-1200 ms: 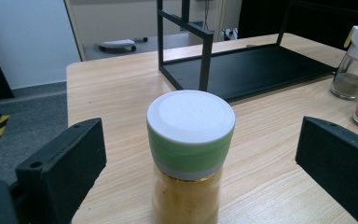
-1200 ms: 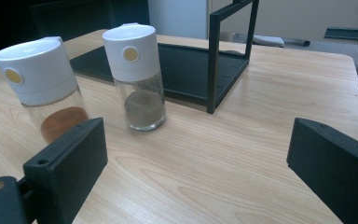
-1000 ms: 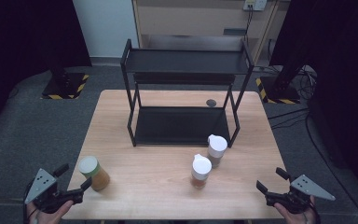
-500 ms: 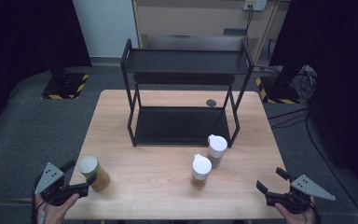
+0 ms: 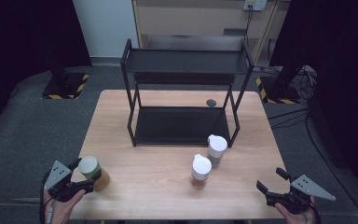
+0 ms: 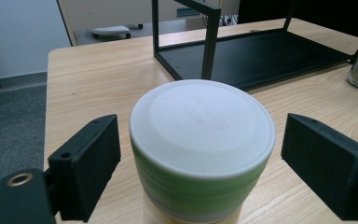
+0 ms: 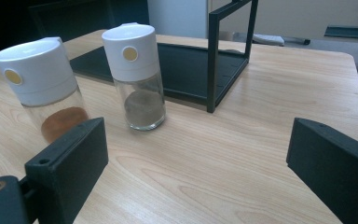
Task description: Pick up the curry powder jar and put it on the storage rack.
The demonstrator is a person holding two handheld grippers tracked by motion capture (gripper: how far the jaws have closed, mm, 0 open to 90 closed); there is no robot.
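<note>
Jaws: your left gripper (image 5: 81,173) brackets the green-banded jar (image 5: 92,171) lower left, unclosed; right gripper (image 5: 271,183) open, empty. Rack (image 5: 184,60) unloaded.

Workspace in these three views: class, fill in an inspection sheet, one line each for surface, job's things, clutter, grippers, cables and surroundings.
Surface: wooden table, light grain, a small dark round spot behind the rack.
Job's things: black two-tier rack, both shelves bare; green-banded jar with pale lid at the front left; two white-capped shakers, one with brown powder, one with grey powder, upright, near the rack's front right leg.
Clutter: nothing seen.
Grippers: left gripper open, jaws on either side of the jar, gaps showing; right gripper open, holding nothing, at the front right.
Cables: several on the floor at the right rear.
Surroundings: grey carpet, hazard-striped bases, cabinet behind.
</note>
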